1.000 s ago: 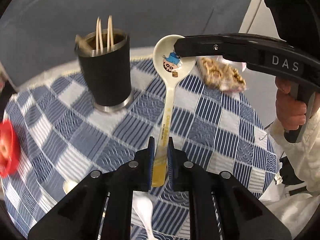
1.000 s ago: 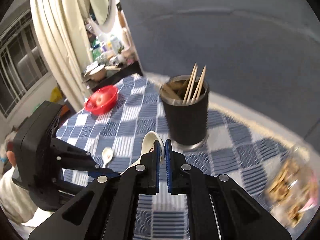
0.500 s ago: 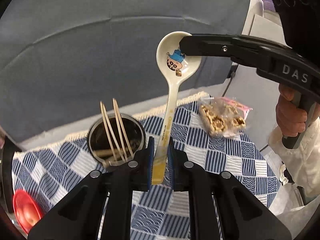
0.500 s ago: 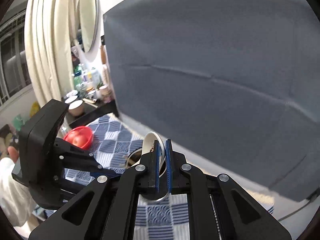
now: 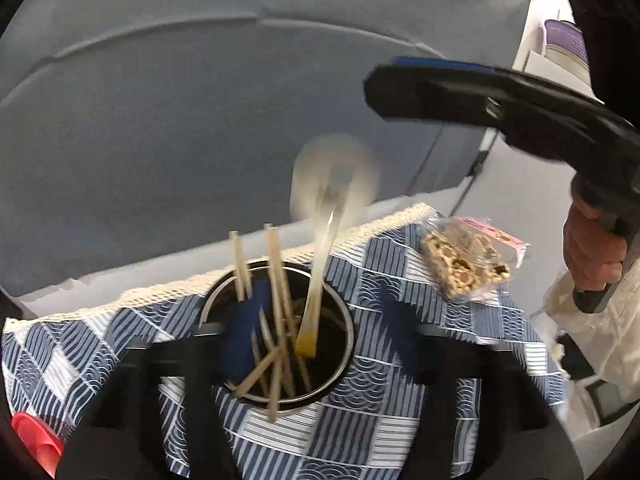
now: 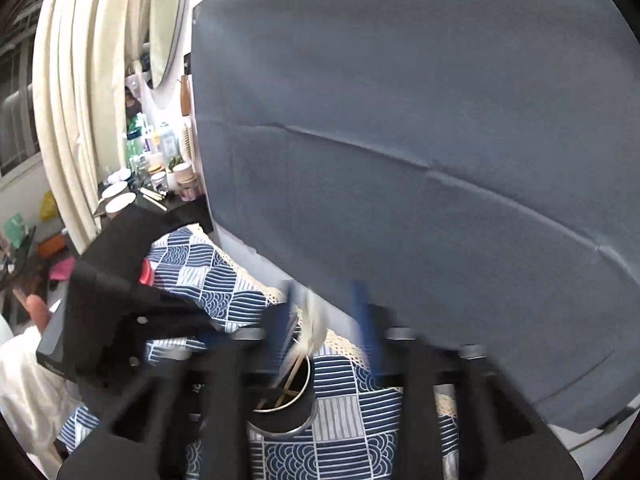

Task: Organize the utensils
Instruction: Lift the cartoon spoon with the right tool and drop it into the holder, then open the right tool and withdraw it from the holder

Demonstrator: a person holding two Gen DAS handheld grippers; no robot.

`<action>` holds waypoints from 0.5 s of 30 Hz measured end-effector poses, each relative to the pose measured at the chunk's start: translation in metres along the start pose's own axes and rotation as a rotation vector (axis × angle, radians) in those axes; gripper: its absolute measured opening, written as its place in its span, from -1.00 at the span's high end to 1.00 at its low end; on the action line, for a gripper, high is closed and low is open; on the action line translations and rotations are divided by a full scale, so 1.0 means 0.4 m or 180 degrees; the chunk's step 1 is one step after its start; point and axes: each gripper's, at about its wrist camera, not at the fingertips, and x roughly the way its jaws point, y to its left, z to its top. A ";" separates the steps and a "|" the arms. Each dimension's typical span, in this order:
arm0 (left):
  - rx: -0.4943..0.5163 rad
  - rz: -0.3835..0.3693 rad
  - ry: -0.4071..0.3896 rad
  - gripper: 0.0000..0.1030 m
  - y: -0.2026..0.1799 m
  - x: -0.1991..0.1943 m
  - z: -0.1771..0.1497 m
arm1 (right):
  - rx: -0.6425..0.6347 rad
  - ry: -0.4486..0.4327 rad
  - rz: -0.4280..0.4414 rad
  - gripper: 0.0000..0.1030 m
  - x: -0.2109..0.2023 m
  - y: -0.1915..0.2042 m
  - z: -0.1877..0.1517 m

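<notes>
Both hand-held grippers spread; only left view shows spoon handle inside cup

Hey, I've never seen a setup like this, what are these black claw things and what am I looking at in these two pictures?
They are handheld two-finger grippers, one in each of a person's hands, each carrying a fisheye camera that looks along its fingers. One picture comes from the left gripper, one from the right gripper.

Both grippers are open and hold nothing. The blurred white ceramic spoon is loose, handle down in the black utensil cup, which also holds wooden chopsticks.

The cup stands on a blue checked tablecloth. A bag of snacks and something red also lie there.
</notes>
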 end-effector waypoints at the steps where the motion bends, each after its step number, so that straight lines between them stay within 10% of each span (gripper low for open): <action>1: -0.0002 0.0020 -0.0044 -0.46 0.002 -0.011 -0.010 | 0.0053 -0.0025 0.0019 -0.20 -0.006 -0.007 -0.006; 15: -0.0310 0.0663 0.0052 -0.88 0.002 -0.147 -0.166 | 0.0250 0.0212 0.0167 -0.68 -0.054 0.031 -0.142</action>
